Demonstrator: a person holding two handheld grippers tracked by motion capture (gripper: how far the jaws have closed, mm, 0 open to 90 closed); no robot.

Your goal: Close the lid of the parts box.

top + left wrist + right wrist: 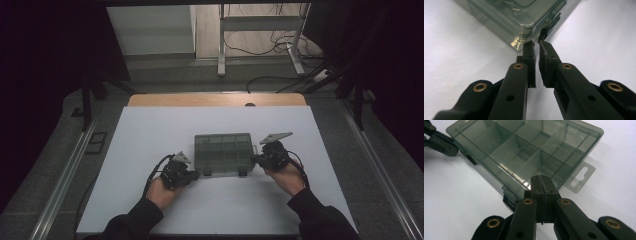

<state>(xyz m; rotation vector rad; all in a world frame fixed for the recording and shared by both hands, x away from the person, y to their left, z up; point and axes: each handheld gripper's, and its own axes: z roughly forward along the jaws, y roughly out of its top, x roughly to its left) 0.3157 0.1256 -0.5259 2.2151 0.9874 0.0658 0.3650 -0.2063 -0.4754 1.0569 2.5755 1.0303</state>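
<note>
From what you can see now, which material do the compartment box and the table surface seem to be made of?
The compartment box looks like smoky green transparent plastic, glossy: its dividers show through the lid and its edges catch highlights. The table surface seems a matte white sheet or laminate, without glare; which one is unclear.

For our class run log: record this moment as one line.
left gripper: shut, at box latch | right gripper: shut, at compartment box | lid closed

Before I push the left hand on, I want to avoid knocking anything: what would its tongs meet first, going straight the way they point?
Most likely the smoky clear compartment box: the left tongs, nearly shut, point at its near corner by a black latch. Whether they already touch it, I cannot tell.
</note>
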